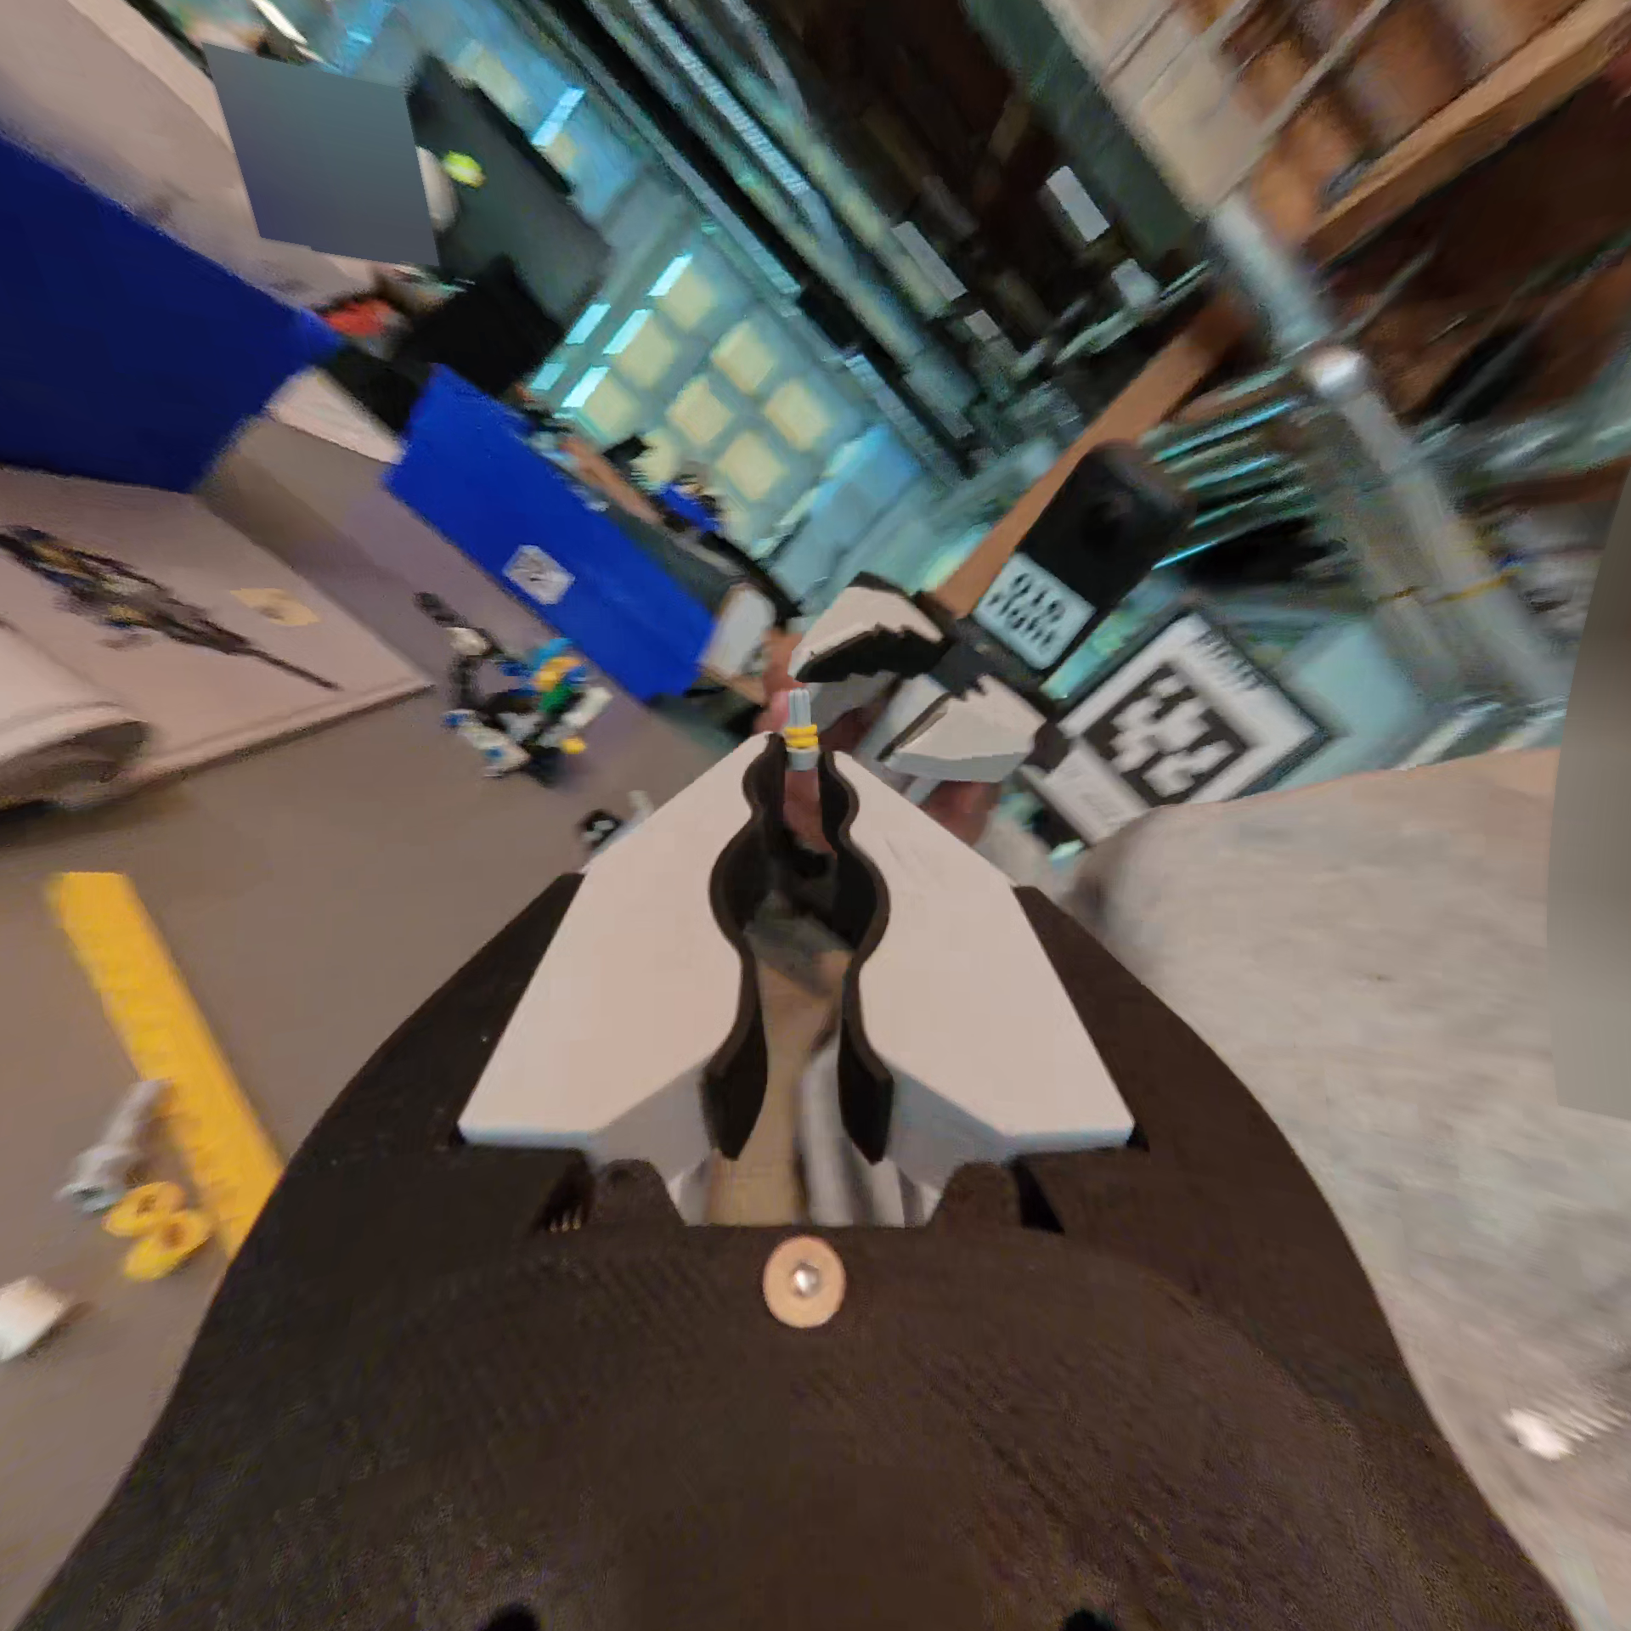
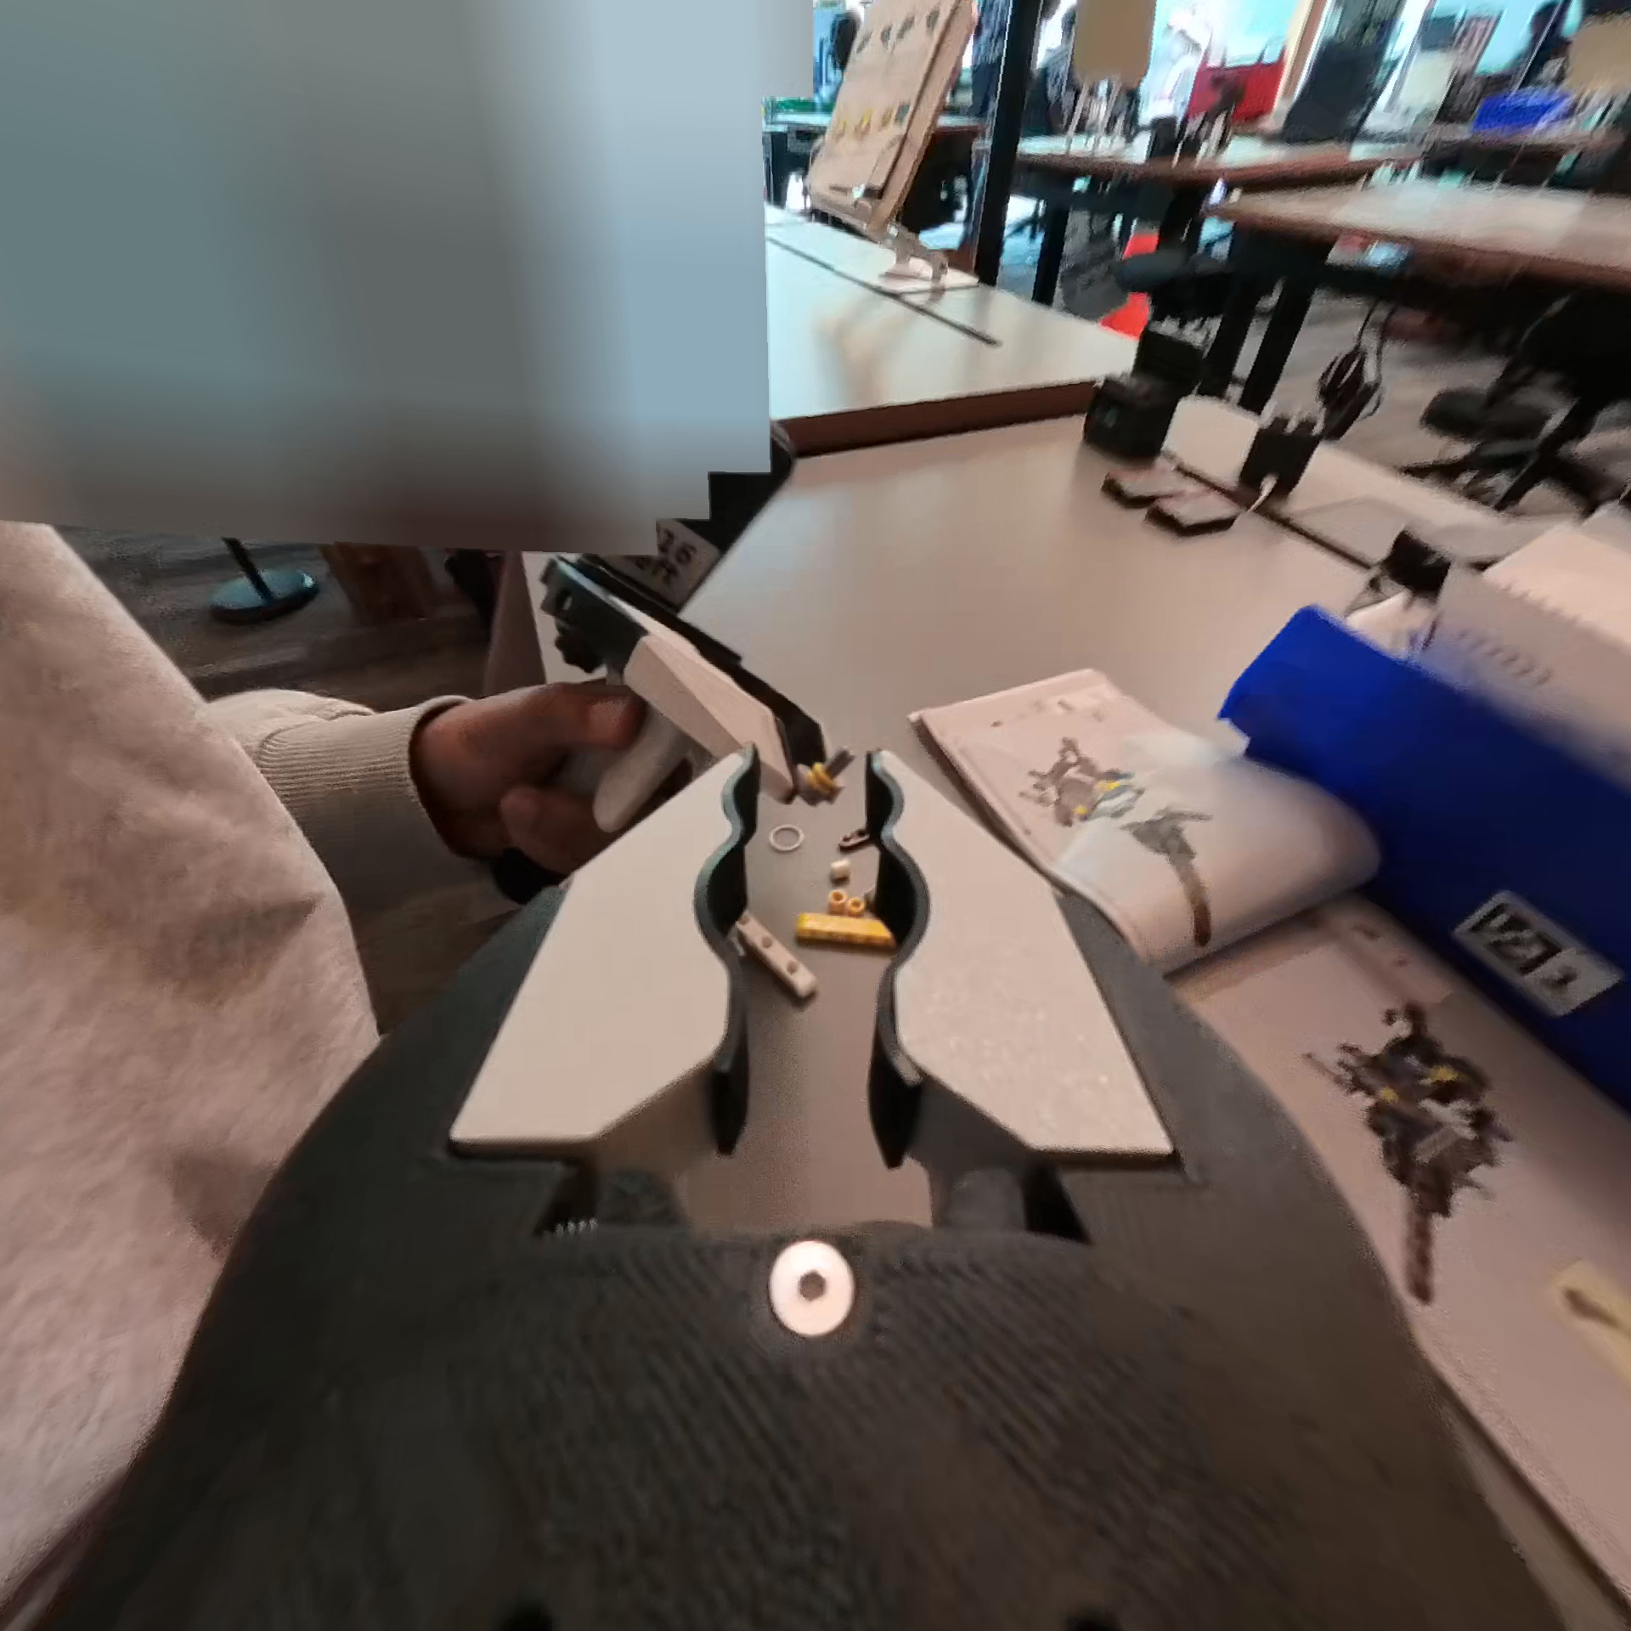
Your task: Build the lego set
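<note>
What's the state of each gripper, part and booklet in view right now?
left gripper: shut on the grey pin, lifted off the table.
grey pin: yellow rings round it, pinched at the fingertips, sticking out forward.
right gripper: open, empty, facing the left one.
yellow brick: loose, flat on the table.
white ring: loose on the table.
instruction booklet: open, lying flat.
partly built model: on the table, untouched.
</note>
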The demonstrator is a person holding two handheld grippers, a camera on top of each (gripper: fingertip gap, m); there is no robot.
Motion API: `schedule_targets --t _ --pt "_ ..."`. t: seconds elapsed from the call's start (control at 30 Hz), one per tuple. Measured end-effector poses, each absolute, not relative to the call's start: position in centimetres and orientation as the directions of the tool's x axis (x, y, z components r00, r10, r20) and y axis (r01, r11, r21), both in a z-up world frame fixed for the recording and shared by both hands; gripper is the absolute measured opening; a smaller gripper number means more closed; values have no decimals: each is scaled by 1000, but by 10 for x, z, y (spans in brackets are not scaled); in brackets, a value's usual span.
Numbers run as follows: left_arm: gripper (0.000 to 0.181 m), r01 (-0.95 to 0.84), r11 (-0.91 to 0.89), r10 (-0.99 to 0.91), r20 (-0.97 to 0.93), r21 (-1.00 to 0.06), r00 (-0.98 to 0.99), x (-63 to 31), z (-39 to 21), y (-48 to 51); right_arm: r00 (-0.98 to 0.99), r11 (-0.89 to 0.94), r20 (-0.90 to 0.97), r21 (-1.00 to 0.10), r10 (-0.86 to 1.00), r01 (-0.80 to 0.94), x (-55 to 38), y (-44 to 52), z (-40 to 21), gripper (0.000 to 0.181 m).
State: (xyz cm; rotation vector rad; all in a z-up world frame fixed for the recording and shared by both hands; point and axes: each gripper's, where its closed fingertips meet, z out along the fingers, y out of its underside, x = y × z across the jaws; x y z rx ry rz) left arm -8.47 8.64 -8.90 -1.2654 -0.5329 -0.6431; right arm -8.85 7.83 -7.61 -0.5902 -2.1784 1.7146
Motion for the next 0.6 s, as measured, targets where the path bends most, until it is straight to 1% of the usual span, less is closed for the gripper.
schedule_targets --t 0.03,0.1,0.17,0.3,0.43,0.53,0.6 --pt "4 650 154 -77 647 -744 758 -85 -93 88 -868 193 -46 -968 494 162 -89 78 -79 24" --pt "4 576 123 6 581 -808 814 -86 -98 89 -864 169 -86 -967 496 193 -91 78 -81 24" --pt "4 546 114 27 552 -830 834 -85 -99 91 -856 149 -101 -968 507 203 -94 79 -80 23" --pt "4 526 115 9 531 -842 847 -80 -95 93 -850 140 -123 -965 512 224 -96 81 -81 19" --pt "3 503 102 12 506 -858 862 -78 -96 94 -861 118 -178 -958 476 262 -92 79 -81 13" --pt "3 492 82 16 494 -867 869 -76 -98 96 -871 150 -200 -944 448 293 -89 76 -89 11" --pt "3 497 76 12 499 -864 866 -75 -99 97 -866 162 -188 -943 463 291 -91 77 -91 3"
